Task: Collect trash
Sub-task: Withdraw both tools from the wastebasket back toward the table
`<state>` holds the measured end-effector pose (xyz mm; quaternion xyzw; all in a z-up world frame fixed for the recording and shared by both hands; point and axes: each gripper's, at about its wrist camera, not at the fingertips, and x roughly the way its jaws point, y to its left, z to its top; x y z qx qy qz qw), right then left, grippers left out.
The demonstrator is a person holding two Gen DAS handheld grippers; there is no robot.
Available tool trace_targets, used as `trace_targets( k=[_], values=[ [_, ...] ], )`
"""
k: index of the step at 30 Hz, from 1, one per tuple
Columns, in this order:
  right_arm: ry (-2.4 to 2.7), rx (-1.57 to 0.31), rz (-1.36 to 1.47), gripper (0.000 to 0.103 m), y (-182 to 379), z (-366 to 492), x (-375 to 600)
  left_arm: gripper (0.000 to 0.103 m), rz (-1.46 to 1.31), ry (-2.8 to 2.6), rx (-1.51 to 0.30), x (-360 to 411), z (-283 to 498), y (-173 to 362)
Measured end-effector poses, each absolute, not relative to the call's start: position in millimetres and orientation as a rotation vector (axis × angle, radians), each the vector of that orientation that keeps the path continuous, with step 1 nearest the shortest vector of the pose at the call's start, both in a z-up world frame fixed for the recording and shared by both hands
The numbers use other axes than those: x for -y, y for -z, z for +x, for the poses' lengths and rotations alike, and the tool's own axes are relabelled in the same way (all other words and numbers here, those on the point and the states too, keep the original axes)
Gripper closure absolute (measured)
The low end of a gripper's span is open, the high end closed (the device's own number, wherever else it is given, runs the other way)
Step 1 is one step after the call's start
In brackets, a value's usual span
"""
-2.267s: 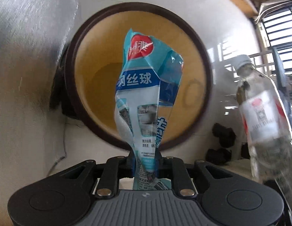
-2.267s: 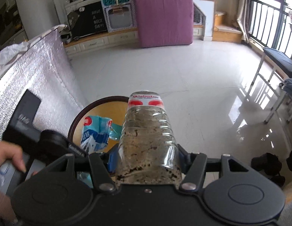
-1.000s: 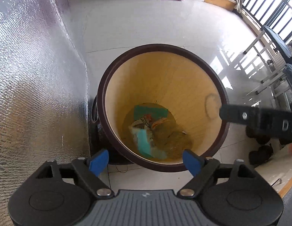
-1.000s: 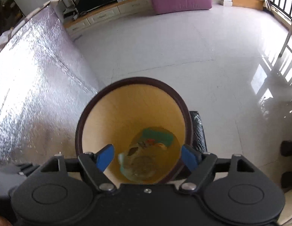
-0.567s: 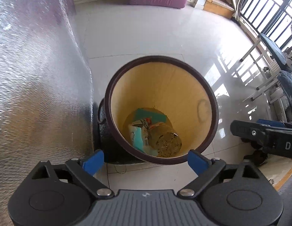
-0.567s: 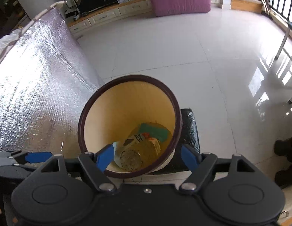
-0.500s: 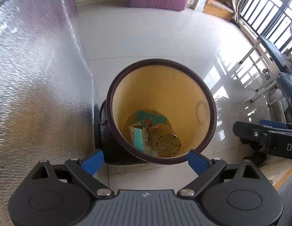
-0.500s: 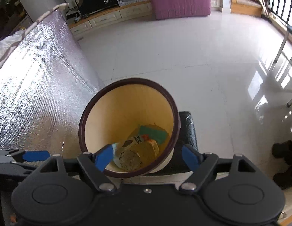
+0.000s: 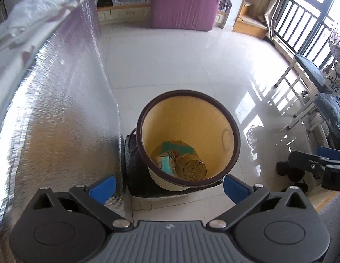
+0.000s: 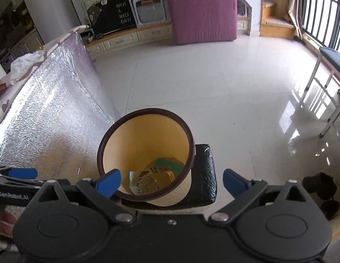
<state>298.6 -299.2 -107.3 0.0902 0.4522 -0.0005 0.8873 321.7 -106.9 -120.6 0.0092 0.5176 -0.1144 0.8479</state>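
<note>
glossy white tile floor [image 10: 213, 87], purple mattress [image 10: 201, 11] against far wall.

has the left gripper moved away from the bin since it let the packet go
Yes. The left gripper has pulled up and back: the trash bin now looks smaller and further below it, with more floor showing around.

bottle [image 9: 193, 168], wrapper [image 9: 164, 163] now in bin [image 9: 232, 131] | both tools emptied, jaws just opened

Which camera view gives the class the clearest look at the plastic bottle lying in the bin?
The left wrist view: the bottle lies unobstructed at the bottom of the bin, base toward the camera, beside a blue wrapper. In the right wrist view the bottle shows too, but smaller and closer to the near rim.
</note>
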Motion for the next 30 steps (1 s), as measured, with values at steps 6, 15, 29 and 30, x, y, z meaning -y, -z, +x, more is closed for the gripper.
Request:
trace_targets(
  k=[6,15,29,30],
  values=[
    [0.033,-0.897,0.167,0.0,87,277,300,0.0,0.013,0.252,-1.039,100,299,96],
    [0.054,-0.842,0.134,0.0,59,242,292,0.0,-0.003,0.274,-0.956,89,263,64],
    [0.079,-0.73,0.108,0.0,28,178,268,0.0,-0.019,0.313,-0.845,65,204,32],
    [0.079,-0.723,0.105,0.0,27,174,266,0.0,-0.025,0.316,-0.839,62,202,32]
  ],
)
